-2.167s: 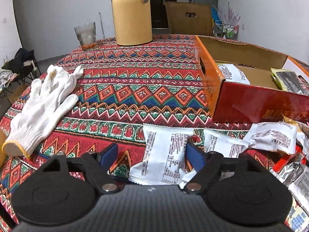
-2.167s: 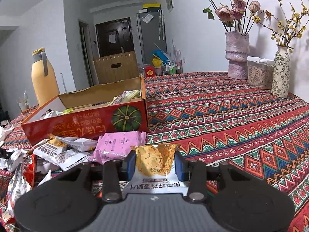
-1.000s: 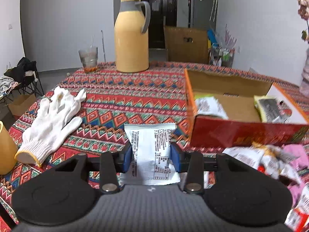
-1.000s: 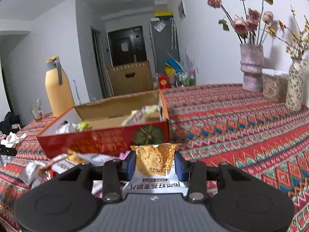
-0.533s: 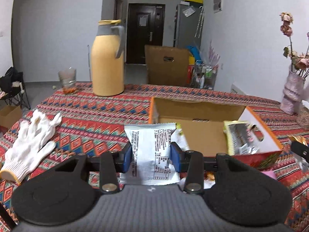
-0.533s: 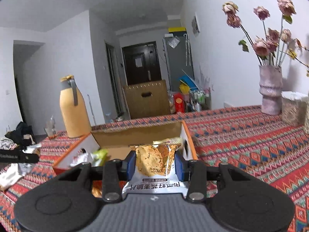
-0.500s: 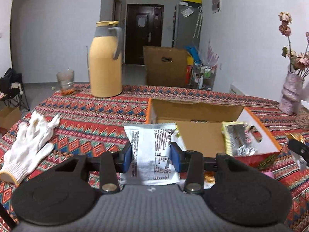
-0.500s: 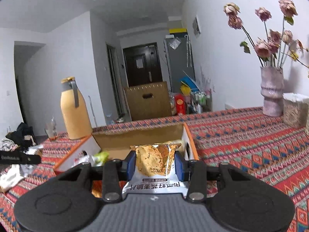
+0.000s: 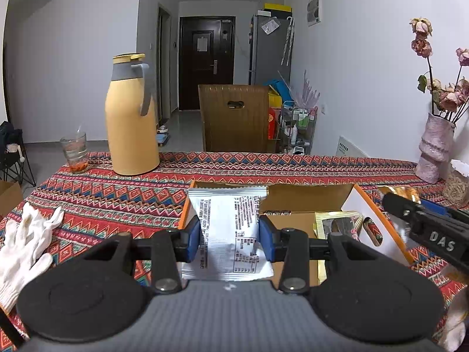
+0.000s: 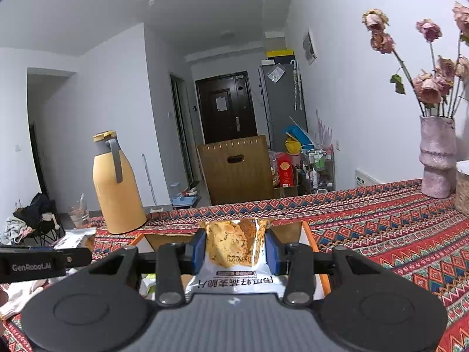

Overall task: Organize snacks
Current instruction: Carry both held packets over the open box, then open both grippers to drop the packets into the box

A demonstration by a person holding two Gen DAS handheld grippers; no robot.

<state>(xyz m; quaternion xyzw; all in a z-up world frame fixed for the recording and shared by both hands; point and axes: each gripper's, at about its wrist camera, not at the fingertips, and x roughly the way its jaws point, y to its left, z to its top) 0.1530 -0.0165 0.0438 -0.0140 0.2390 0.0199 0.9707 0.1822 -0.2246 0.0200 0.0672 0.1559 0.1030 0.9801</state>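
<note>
Patterned tablecloth [image 9: 123, 187] filled the view, w/ a yellow jug [image 9: 130, 117] and a glass [image 9: 74, 152] at the far edge and a white glove [image 9: 23, 249] off to the left. Since about a sec ago both hands had come up off the loose pile and over the cardboard box [image 9: 378, 205], so imo the drop-off was next. Left gripper [image 9: 229, 234] was clamped tight on a white packet [image 9: 227, 220]. Right gripper [image 10: 234, 249] was pinching an orange cookie packet [image 10: 231, 243], also above the box. Box wasn't empty btw: a dark wrapped snack [image 9: 340, 223] sat near its right wall, plus a greenish one, mostly hidden.
</note>
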